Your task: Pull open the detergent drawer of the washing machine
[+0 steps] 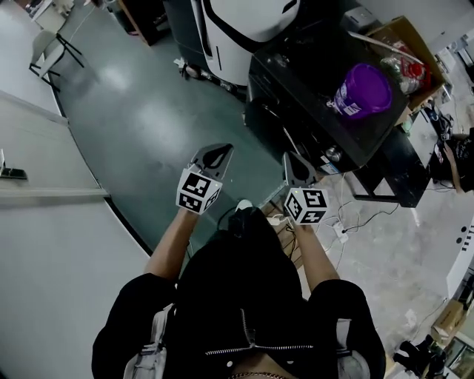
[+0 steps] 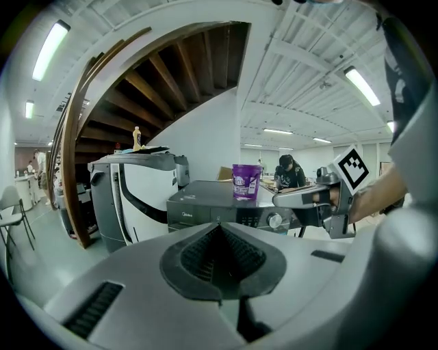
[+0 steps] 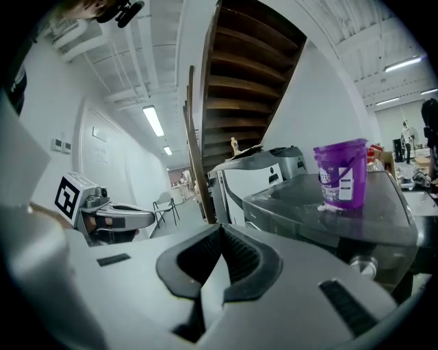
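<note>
The dark washing machine [image 1: 311, 96] stands ahead and to the right of me, with a purple bucket [image 1: 362, 90] on its lid. In the left gripper view its front panel [image 2: 205, 217] faces me, with a round knob [image 2: 275, 220] to the right; the panel's left part looks flush. My left gripper [image 1: 216, 153] is shut and empty, a good way short of the machine, its joined tips [image 2: 219, 229] aimed at the panel. My right gripper [image 1: 295, 167] is also shut and empty, level beside the left one. Its view shows the bucket [image 3: 340, 174] and the machine's top [image 3: 308, 205] close on the right.
A white and black appliance [image 1: 244, 22] stands behind the washing machine. A folding chair [image 1: 48, 46] is at the far left, and a curved white wall [image 1: 59, 222] on my left. An open cardboard box [image 1: 411, 44] and floor cables [image 1: 348, 222] are on the right. A person [image 2: 291, 174] sits far behind.
</note>
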{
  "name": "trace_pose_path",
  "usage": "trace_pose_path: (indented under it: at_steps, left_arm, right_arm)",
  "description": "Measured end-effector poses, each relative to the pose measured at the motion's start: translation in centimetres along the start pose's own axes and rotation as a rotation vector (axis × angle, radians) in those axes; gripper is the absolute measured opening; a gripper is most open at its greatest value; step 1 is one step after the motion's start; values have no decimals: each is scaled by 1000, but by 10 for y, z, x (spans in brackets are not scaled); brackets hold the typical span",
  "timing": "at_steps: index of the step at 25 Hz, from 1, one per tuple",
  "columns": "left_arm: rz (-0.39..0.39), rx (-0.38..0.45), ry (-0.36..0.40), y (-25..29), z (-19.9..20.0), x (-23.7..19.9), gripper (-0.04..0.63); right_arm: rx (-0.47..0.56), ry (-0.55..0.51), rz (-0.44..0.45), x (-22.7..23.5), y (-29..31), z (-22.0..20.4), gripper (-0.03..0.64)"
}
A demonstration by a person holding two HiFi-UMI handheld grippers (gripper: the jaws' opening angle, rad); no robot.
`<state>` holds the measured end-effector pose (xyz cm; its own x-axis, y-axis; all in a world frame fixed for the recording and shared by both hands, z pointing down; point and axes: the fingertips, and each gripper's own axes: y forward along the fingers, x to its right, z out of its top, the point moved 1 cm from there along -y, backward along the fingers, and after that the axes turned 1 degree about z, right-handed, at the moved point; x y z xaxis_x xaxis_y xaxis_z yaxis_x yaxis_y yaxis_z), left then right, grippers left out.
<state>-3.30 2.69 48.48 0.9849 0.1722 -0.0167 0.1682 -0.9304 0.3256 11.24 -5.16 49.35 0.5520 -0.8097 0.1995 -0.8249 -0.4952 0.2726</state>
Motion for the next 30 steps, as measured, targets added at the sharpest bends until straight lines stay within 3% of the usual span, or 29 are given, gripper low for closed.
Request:
trace_pose_path:
  at_steps: [9,18,23,30]
  left_arm:
    - [-18,10,10,35,70,-33,21]
    - [-71,23,-28,64,89,-56,21]
    - [-142,19,-43,96,95,-76,21]
    - [-303,-6,-21,144,98,-90,21]
  right_arm:
    - [60,-9,-15,28,34,84,6]
    - [60,-5,-48,32,58,105,6]
    - [50,4,-115,40,72,112,6]
    - [66,34,-264,52,83,124,6]
